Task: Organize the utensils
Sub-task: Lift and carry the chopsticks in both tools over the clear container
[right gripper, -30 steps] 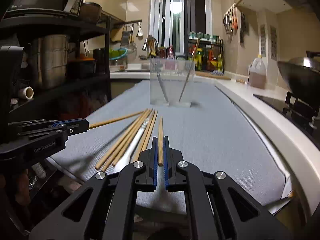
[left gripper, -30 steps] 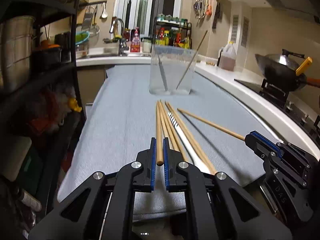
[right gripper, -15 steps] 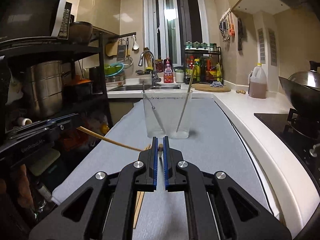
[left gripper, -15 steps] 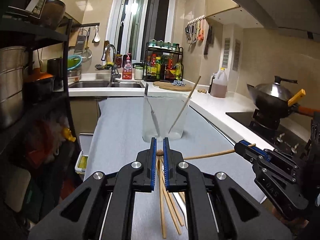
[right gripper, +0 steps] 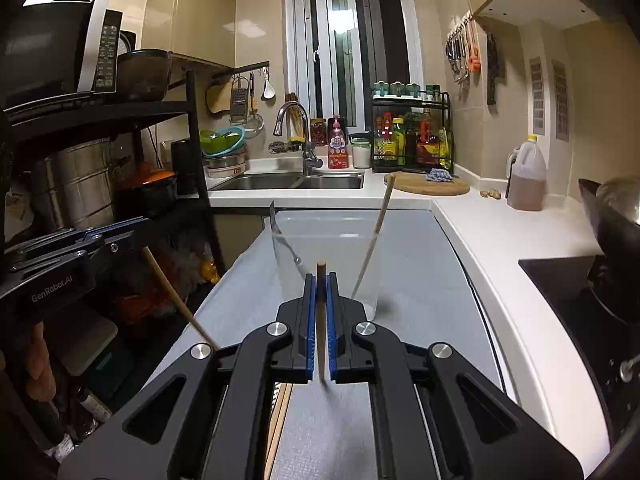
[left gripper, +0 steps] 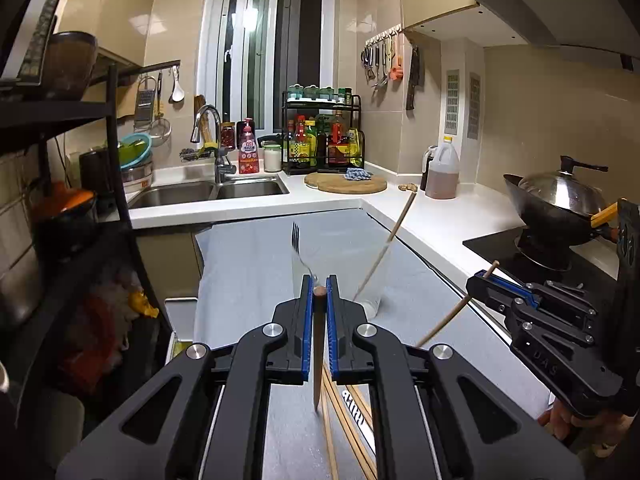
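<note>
My left gripper is shut on a wooden chopstick that hangs tip down above the grey mat. My right gripper is shut on another wooden chopstick, also held upright; it shows in the left wrist view too. A clear plastic container stands just ahead on the mat, holding a fork and one chopstick. Several chopsticks lie on the mat below the grippers.
A white counter runs along the right with a stove and wok. A sink, a cutting board and a bottle rack stand behind. A black shelf unit stands at the left.
Both grippers have lifted their chopsticks off the mat and tipped them from lying flat to hanging upright, while moving closer to the clear container.
</note>
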Available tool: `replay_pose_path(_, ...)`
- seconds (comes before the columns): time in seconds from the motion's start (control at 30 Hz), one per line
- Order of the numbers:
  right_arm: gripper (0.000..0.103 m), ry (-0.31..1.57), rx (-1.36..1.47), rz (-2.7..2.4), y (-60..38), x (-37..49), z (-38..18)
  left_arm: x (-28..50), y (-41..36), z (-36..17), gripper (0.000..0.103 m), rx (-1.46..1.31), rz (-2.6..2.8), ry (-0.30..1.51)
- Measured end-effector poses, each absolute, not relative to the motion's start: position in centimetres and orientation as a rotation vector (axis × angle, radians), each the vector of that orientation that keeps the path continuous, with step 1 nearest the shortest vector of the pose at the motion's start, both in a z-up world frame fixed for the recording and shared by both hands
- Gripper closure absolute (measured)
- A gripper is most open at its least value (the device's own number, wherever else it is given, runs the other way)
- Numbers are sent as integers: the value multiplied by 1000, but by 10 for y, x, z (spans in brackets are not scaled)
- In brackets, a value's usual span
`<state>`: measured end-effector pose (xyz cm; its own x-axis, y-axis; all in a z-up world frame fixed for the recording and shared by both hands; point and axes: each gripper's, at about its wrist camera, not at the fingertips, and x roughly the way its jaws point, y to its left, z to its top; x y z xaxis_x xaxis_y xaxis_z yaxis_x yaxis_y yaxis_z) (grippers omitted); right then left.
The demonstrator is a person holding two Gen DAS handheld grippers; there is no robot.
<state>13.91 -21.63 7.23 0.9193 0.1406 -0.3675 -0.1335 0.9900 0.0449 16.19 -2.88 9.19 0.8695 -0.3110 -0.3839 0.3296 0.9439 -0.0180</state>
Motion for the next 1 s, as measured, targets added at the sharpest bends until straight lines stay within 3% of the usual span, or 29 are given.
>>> replay_pose_path(0.47,98,328,-7,171,-221,179,143,203,-44,160,97,83,-349,376)
replay_pose_path(0.73,98,173,-6,160,-223,206,205,228,-52,215,97,49,-364,269)
replay_pose_path(1.0,98,108,7,129,-228,251,230,265,-70,227,97,34,-382,242)
